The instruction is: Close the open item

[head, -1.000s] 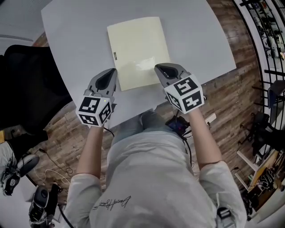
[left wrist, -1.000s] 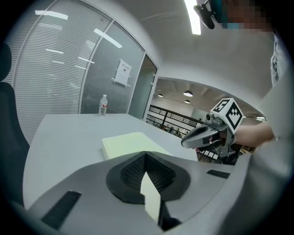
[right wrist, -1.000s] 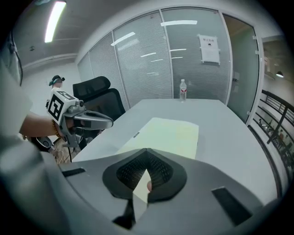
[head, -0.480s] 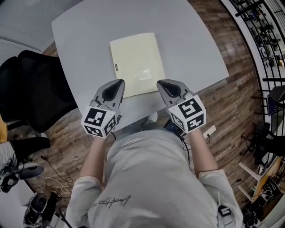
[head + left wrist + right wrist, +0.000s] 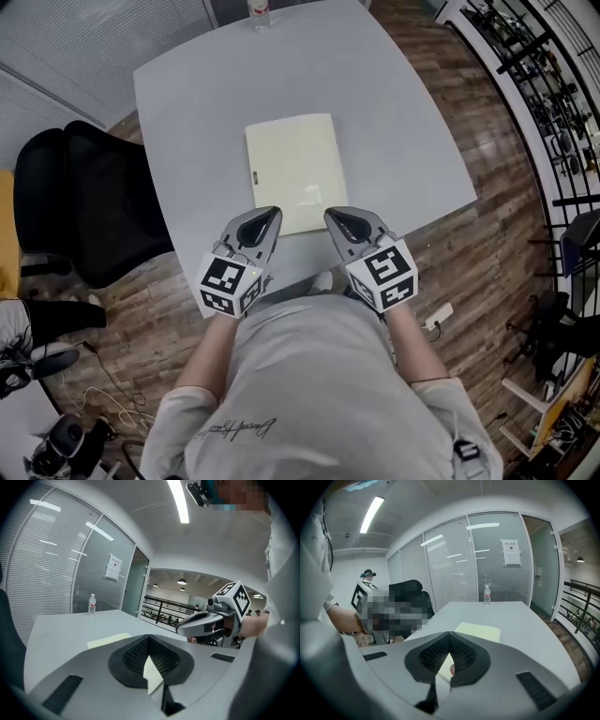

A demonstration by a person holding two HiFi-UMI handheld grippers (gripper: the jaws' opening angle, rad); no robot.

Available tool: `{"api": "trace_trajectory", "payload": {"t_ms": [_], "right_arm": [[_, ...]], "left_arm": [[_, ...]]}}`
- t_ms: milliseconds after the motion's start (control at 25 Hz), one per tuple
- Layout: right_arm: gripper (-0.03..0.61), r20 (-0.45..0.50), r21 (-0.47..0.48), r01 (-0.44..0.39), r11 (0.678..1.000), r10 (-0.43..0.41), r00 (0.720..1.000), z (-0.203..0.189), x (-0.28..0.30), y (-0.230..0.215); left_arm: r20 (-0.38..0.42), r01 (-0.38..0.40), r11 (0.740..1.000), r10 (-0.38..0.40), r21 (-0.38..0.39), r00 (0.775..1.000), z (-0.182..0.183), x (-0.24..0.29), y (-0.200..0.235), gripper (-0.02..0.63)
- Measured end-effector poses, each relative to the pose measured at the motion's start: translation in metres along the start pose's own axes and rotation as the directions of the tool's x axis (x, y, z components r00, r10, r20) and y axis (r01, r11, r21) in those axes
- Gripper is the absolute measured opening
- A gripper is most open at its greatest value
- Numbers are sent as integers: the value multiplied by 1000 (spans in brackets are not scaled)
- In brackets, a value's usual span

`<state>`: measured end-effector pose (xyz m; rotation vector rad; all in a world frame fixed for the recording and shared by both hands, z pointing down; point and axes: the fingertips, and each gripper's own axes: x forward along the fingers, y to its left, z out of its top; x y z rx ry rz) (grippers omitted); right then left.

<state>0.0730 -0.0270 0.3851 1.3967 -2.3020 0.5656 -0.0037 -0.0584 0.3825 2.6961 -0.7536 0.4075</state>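
A person at a grey table (image 5: 403, 103) holds two handheld grippers over the near edge of a pale yellow folder (image 5: 293, 169), which lies flat with its cover down. The left gripper (image 5: 271, 213) sits at the folder's near left corner and the right gripper (image 5: 330, 216) at its near right corner. Whether either tip touches the cover cannot be told from the head view.

Each gripper's own view shows its jaws brought together at the tips with nothing clamped between them. Only a narrow sliver of yellow shows through the gap behind the tips. The folder stretches away ahead of both pairs of jaws, slightly to the right of the left pair and slightly to the left of the right pair.

Far beyond the jaws, a clear water bottle (image 5: 259, 11) stands upright at the table's far edge. A black office chair (image 5: 89, 206) stands out to the left of the left jaws, beside the table.
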Motion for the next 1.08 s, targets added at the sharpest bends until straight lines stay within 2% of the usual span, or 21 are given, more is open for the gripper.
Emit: {"api": "trace_trajectory", "payload": {"t_ms": [720,1080], "right_arm": [[12,11,-3,-30,1000,30,999,7,5,-6],[12,13,-5,-46,999,46,999,8,5,4]], "left_arm": [[19,-5,1000,5,11,1000,13,8,1,8],[27,-3,1000,2,15,1000,19,2,-2,8]]}}
